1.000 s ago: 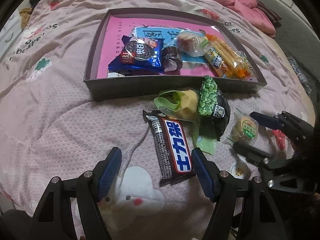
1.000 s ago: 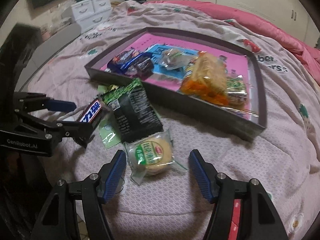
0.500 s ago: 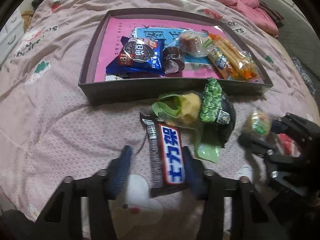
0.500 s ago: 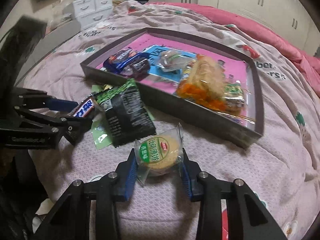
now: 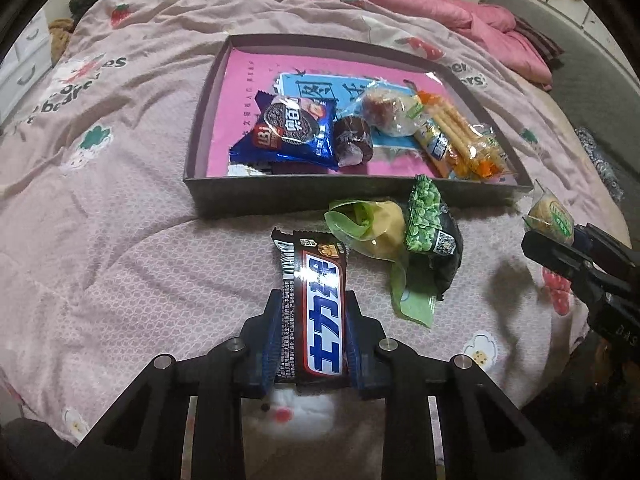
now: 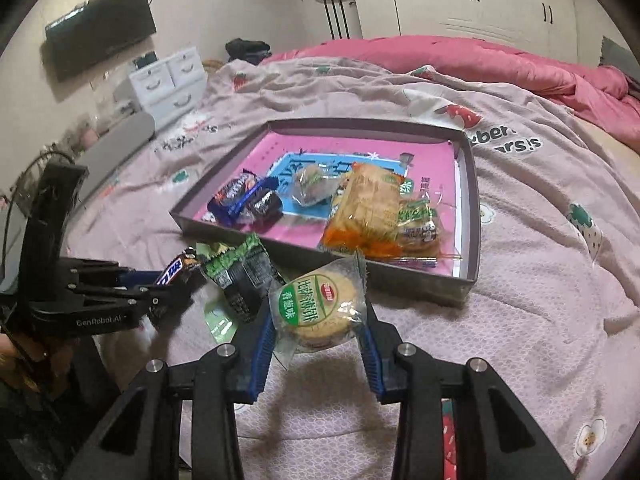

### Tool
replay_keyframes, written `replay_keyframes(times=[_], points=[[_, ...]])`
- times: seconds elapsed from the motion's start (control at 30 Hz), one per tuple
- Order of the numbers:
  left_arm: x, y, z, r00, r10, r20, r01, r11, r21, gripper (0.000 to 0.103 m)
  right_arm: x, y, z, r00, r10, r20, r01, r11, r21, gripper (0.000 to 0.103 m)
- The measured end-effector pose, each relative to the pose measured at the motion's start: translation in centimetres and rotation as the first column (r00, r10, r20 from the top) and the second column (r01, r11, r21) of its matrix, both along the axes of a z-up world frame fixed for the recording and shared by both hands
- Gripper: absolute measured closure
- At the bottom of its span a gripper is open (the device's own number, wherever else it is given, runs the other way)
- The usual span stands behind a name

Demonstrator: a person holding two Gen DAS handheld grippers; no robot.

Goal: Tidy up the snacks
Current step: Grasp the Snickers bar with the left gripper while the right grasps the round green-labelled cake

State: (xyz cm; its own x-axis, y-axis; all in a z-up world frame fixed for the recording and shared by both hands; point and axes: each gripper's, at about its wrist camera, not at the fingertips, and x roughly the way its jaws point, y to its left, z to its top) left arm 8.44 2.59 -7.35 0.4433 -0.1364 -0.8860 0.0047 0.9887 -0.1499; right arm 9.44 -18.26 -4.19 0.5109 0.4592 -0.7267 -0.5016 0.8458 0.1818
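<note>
Newly lifted chocolate bar, end hidden

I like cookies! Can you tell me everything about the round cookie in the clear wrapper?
The round cookie is pale golden and sealed in a crinkly clear plastic wrapper with a green label and a small red logo. The right gripper is shut on it, pinching both sides and holding it lifted above the pink bedspread, just before the tray.

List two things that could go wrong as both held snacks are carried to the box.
1. The right tool pinches the round biscuit pack mostly by its loose wrapper; it could slip out.
2. The left tool holds the chocolate bar near one end, so its free end may snag the box wall or nudge the green pea packet beside it.
</note>
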Motion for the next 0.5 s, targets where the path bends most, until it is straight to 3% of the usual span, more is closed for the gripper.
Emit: replay_keyframes(times=[0.5], points=[[-1.6, 0.7, 4.5, 0.994, 0.016, 0.106, -0.013, 1.000, -0.028, 0.074, 0.0, -1.0, 1.0, 0.997, -0.063, 0.039, 0.062, 0.998, 0.026, 0.064]])
